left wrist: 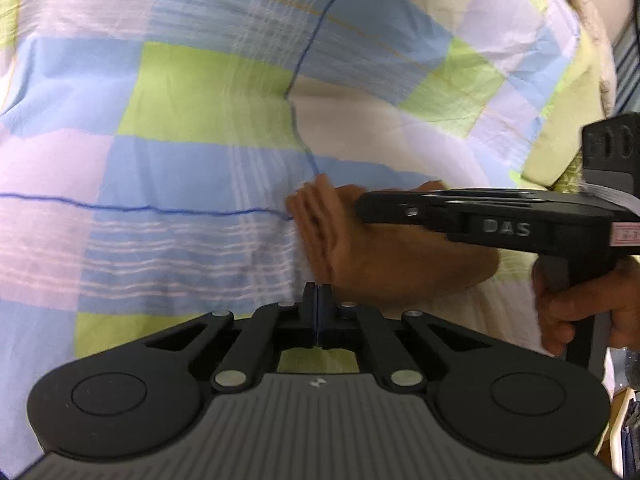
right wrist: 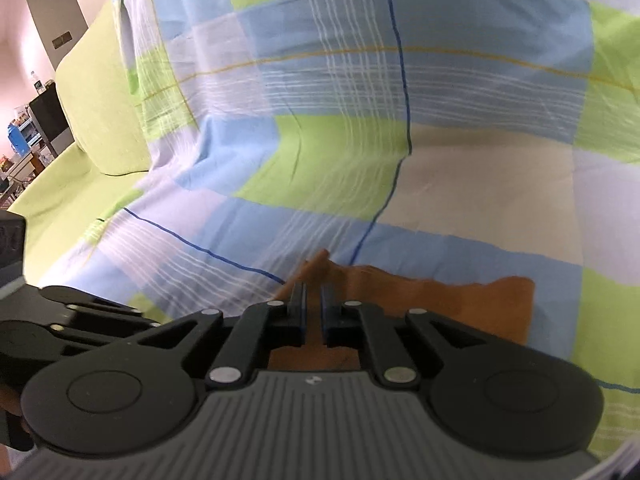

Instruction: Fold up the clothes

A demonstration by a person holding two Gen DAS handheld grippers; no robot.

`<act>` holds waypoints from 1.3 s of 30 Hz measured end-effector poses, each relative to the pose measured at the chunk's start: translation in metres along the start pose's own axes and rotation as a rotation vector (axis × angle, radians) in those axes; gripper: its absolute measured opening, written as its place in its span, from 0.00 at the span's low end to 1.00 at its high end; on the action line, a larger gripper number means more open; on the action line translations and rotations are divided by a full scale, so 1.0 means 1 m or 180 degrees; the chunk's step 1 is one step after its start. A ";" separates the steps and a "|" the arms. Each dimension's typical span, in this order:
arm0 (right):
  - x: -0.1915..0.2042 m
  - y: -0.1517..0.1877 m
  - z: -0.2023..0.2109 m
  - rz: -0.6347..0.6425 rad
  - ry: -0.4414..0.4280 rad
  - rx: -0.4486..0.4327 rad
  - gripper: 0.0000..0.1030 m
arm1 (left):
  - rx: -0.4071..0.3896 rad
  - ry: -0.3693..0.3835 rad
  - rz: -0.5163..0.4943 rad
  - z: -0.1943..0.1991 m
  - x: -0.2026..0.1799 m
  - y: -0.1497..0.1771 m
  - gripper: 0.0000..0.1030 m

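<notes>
A brown cloth (left wrist: 400,264) lies crumpled on a checked sheet (left wrist: 200,92) of blue, green, lilac and cream. My left gripper (left wrist: 318,290) is shut, fingers pressed flat together right at the cloth's left edge; I see no cloth between them. My right gripper (left wrist: 360,206) reaches in side-on from the right above the cloth, held by a hand (left wrist: 580,304). In the right wrist view my right gripper (right wrist: 314,292) is shut on a raised ridge of the brown cloth (right wrist: 460,304), which fills the narrow gap between its fingers. The sheet (right wrist: 328,152) spreads behind.
A plain green cushion (right wrist: 92,100) rises along the sheet's left side, with green bedding below it. Dark furniture and small items (right wrist: 44,120) stand beyond at the far left. More green and patterned bedding (left wrist: 560,152) lies at the sheet's right edge.
</notes>
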State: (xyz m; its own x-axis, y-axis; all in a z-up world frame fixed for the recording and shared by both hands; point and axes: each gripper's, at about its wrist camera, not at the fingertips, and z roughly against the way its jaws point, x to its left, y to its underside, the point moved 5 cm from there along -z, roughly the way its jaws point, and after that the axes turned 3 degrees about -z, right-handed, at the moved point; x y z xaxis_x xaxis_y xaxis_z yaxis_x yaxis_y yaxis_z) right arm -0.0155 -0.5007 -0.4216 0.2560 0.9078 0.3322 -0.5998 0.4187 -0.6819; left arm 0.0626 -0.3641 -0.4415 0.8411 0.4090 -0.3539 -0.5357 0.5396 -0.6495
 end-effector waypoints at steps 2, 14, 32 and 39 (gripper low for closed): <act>0.004 -0.004 -0.003 -0.0014 -0.0034 0.0001 0.07 | -0.0046 0.0002 0.0011 0.001 -0.002 -0.001 0.00; -0.004 -0.027 -0.027 -0.0332 -0.0177 -0.0036 0.07 | 0.0149 -0.0079 -0.0132 -0.001 -0.006 0.002 0.00; -0.066 0.003 0.076 -0.0585 0.0686 -0.0289 0.15 | 0.0147 -0.0091 -0.0825 -0.050 -0.049 -0.036 0.00; -0.105 0.008 0.046 -0.1276 0.0328 -0.0214 0.15 | 0.0132 -0.0202 -0.0757 -0.055 -0.046 -0.026 0.00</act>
State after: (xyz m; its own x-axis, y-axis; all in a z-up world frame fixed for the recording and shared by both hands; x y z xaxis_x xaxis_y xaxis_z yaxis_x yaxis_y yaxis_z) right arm -0.0816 -0.5940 -0.4319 0.5358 0.6689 0.5153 -0.3873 0.7370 -0.5539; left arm 0.0416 -0.4377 -0.4454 0.9382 0.3115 -0.1506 -0.3269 0.6553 -0.6809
